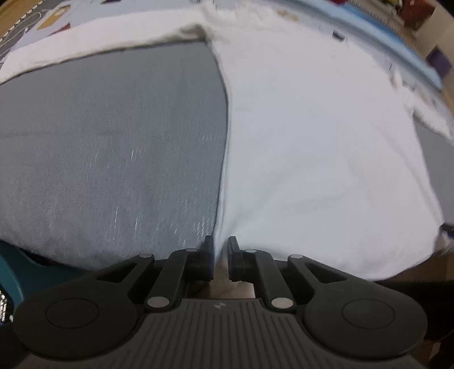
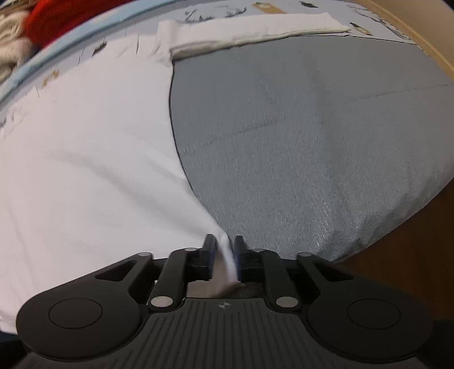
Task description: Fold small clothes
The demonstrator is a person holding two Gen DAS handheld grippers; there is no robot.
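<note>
A white garment (image 1: pixel 312 142) lies spread flat on a grey cloth surface (image 1: pixel 113 142). Its long sleeve (image 1: pixel 93 42) runs out to the left at the far end. My left gripper (image 1: pixel 220 244) is shut on the garment's near left edge. In the right wrist view the same white garment (image 2: pixel 85 156) fills the left side, with its other sleeve (image 2: pixel 255 31) stretched to the right at the far end. My right gripper (image 2: pixel 225 244) is shut on the garment's near right edge, with a fold of white fabric pinched between the jaws.
The grey cloth surface (image 2: pixel 312 142) lies on a pale printed mat (image 1: pixel 51 20) with a blue border (image 1: pixel 397 37). A red and cream pile of clothes (image 2: pixel 42 17) sits at the far left. Wooden floor (image 2: pixel 411 255) shows beyond the near right edge.
</note>
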